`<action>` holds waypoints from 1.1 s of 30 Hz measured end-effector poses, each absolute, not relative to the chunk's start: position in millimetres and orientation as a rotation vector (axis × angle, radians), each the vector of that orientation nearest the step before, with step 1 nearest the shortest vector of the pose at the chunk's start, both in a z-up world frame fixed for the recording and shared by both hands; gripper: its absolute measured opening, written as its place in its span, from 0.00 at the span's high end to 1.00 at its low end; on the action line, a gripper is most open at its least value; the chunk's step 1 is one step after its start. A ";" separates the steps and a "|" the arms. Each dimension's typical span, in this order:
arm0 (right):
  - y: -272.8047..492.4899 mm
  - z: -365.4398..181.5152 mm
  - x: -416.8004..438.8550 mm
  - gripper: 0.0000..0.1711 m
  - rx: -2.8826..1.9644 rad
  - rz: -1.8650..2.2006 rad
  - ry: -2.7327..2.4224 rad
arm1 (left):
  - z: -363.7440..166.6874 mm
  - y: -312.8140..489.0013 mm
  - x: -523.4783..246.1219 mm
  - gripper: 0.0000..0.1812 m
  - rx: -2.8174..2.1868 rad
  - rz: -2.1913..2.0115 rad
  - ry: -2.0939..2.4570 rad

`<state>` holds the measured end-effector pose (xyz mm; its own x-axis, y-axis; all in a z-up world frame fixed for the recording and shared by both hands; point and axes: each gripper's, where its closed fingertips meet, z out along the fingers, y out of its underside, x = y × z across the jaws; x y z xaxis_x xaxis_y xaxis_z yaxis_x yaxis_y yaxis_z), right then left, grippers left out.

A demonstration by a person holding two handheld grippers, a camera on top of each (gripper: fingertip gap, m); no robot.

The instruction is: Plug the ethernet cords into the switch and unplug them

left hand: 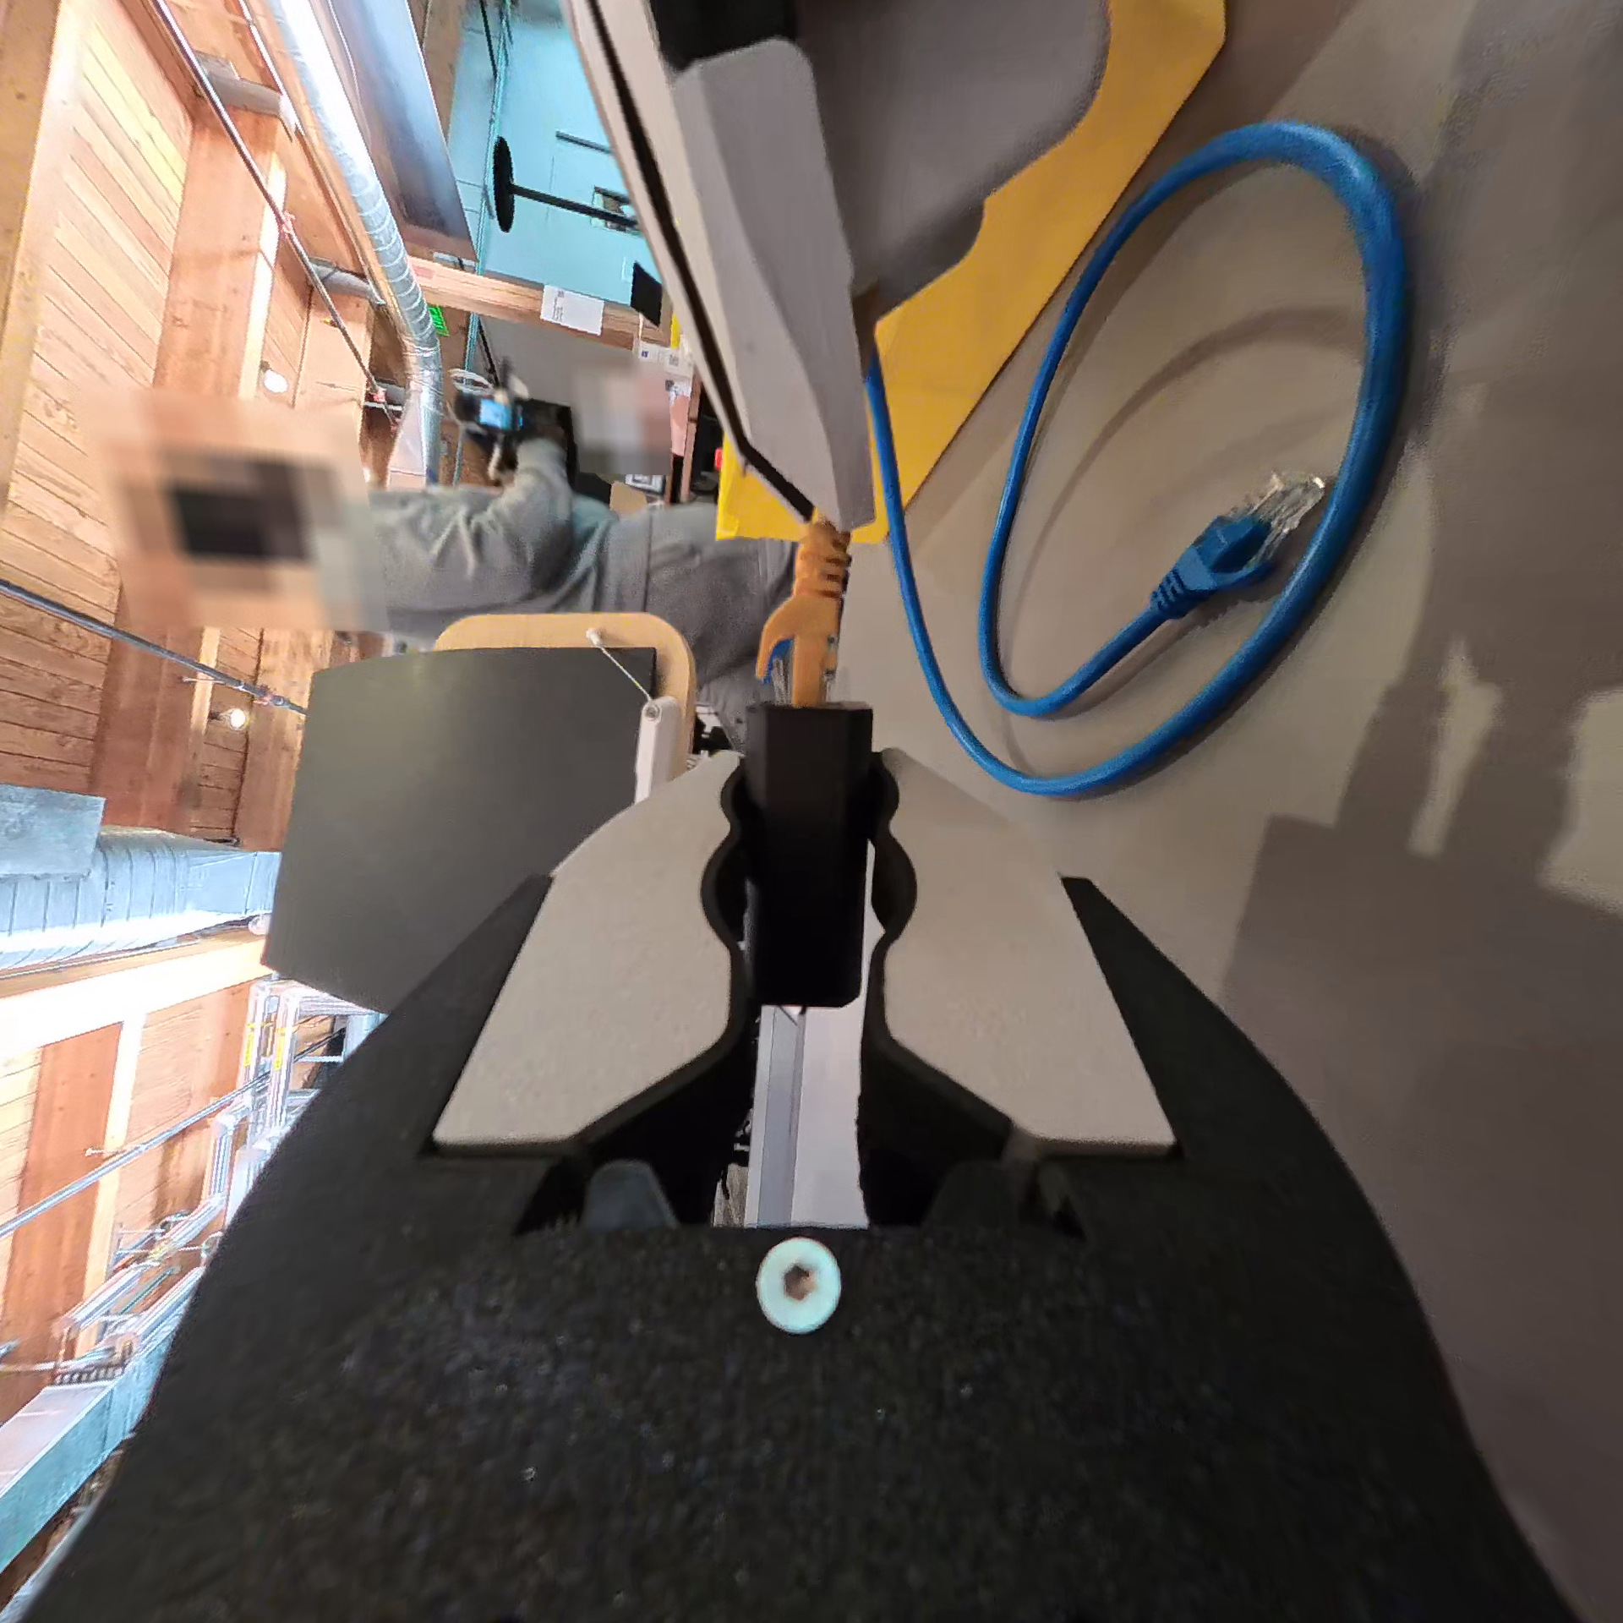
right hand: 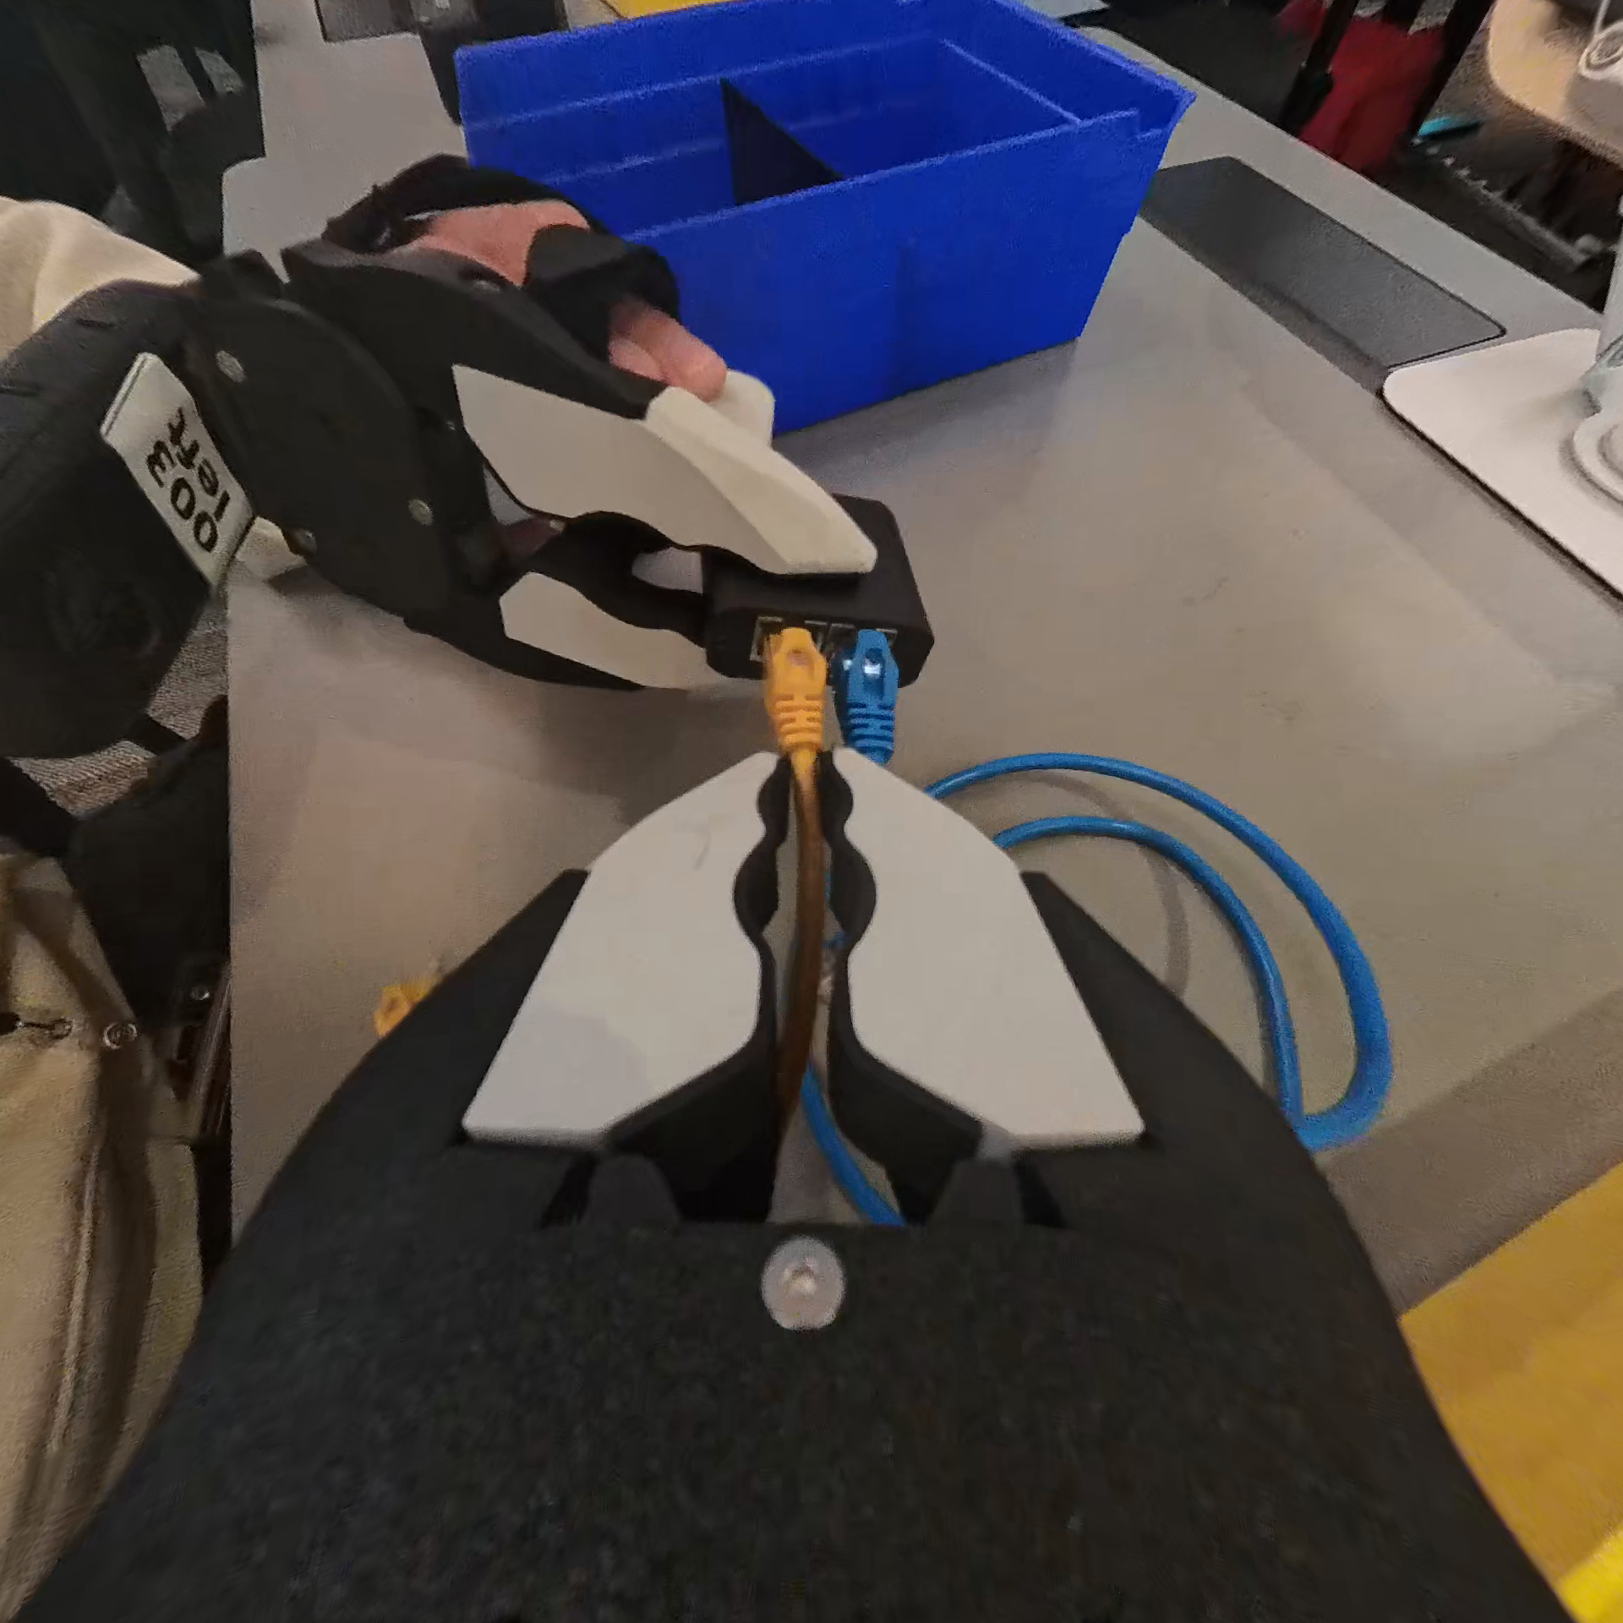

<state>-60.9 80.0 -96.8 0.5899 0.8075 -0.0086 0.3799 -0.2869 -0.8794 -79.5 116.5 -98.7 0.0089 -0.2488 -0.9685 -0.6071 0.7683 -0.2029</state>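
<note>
Here, left hand-held gripper (right hand: 773,606) clamping the switch (right hand: 878,562), right hand-held gripper (right hand: 804,768) pinching plugged yellow cord (right hand: 795,694).

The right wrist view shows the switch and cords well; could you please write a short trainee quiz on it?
1. True or false: the yellow cord and the blue cord both sit in the switch.
2. Which cord does the right gripper hold?
3. The left gripper is: A) open above the blue bin; B) shut on the switch; C) lying on the table.

Key: 1 true; 2 the yellow cord; 3 B.
</note>
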 end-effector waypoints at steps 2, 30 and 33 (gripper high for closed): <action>79.0 -98.4 -60.9 0.97 -1.903 0.606 -0.942 | -101.1 117.3 -79.3 0.87 -0.715 0.308 1.587; 112.1 65.5 178.6 0.97 -1.493 -0.501 -0.632 | -118.2 146.5 -88.3 0.87 -0.914 0.309 1.592; 138.9 -24.0 195.3 0.97 -1.735 -0.440 -0.650 | -119.1 147.7 -89.6 0.87 -0.906 0.327 1.598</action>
<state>195.3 138.9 -24.0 0.7744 0.1949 0.6019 0.6312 -0.1727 -0.7561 -89.6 147.7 -119.1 0.0138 -0.3692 -0.9293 -0.7046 0.6558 -0.2710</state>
